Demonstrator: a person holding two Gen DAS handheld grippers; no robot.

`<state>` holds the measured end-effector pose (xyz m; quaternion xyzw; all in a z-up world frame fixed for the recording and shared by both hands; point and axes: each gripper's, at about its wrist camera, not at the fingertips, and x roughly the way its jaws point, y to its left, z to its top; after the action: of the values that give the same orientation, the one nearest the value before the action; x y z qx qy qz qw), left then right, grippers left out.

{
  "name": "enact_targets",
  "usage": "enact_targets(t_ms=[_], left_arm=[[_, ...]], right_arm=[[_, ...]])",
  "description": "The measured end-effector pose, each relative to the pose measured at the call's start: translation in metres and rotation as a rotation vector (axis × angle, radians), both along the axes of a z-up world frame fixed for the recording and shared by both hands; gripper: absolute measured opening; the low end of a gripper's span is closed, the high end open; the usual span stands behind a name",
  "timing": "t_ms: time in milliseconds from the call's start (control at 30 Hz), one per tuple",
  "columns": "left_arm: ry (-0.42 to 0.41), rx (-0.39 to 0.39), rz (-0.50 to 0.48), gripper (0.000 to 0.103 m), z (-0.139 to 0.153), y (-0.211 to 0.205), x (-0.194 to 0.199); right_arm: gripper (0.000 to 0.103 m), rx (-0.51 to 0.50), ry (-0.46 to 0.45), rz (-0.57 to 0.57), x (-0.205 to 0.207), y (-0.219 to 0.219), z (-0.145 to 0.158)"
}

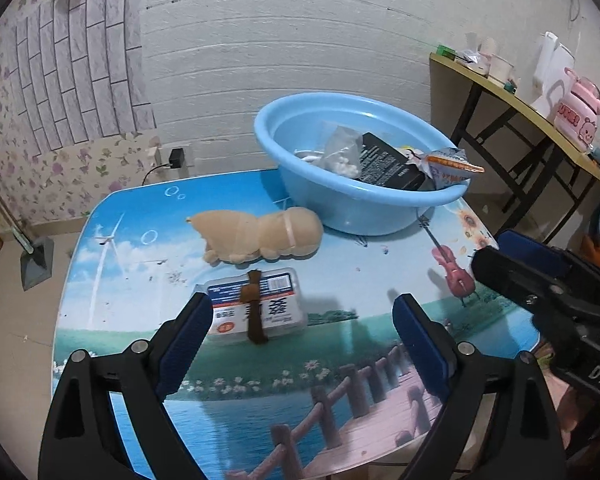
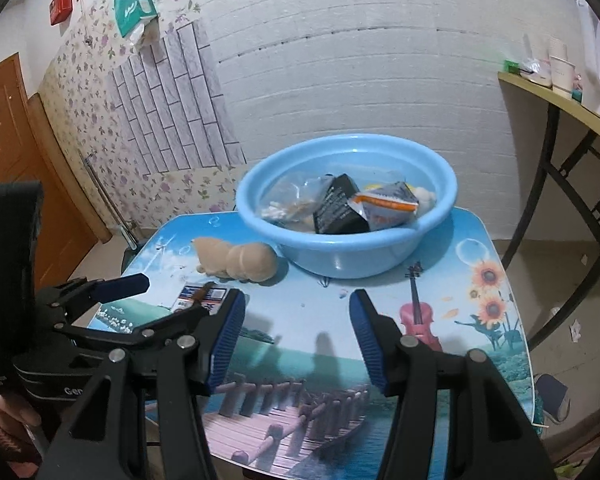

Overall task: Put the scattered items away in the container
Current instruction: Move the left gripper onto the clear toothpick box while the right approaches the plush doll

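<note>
Glossy smooth plastic basin, soft matt plush toy at centre, and a shiny printed tabletop under them.

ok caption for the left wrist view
Open left gripper nears a packet and plush toy beside the filled basin.

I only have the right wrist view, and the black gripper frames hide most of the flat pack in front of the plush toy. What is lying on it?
Observer: A brown strap lies across the middle of the clear plastic pack, front to back.
Operator: Has the left gripper got hold of either one?
Observer: No. The left gripper is open with only bare table between its fingers. The left finger overlaps the pack's edge in the picture; I cannot tell whether it touches.
</note>
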<state>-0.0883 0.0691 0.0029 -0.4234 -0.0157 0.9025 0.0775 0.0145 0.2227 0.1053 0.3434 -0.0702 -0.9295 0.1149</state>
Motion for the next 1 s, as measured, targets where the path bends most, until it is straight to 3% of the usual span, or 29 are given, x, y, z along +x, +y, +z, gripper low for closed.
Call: enact_targets(t_ms=[200, 300, 400, 567, 1000], left_arm=[[0.023, -0.017, 0.026, 0.092, 0.001, -0.004, -0.002], [0.075, -0.093, 0.032, 0.092, 0.002, 0.001, 0.0], [0.052, -0.113, 0.029, 0.092, 0.0, 0.001, -0.001], [0.041, -0.143, -0.016, 0.092, -0.006, 0.002, 0.001], [-0.001, -0.069, 0.106, 0.092, -0.028, -0.032, 0.0]], right_arm=[[0.054, 0.061, 0.033, -0.016, 0.005, -0.007, 0.008], [0.054, 0.059, 0.06, -0.032, 0.006, -0.007, 0.013], [0.054, 0.001, 0.063, -0.027, 0.007, -0.003, 0.017], [0.054, 0.028, 0.078, -0.042, 0.01, -0.003, 0.023], [0.054, 0.04, -0.012, 0.034, -0.002, -0.017, -0.008]])
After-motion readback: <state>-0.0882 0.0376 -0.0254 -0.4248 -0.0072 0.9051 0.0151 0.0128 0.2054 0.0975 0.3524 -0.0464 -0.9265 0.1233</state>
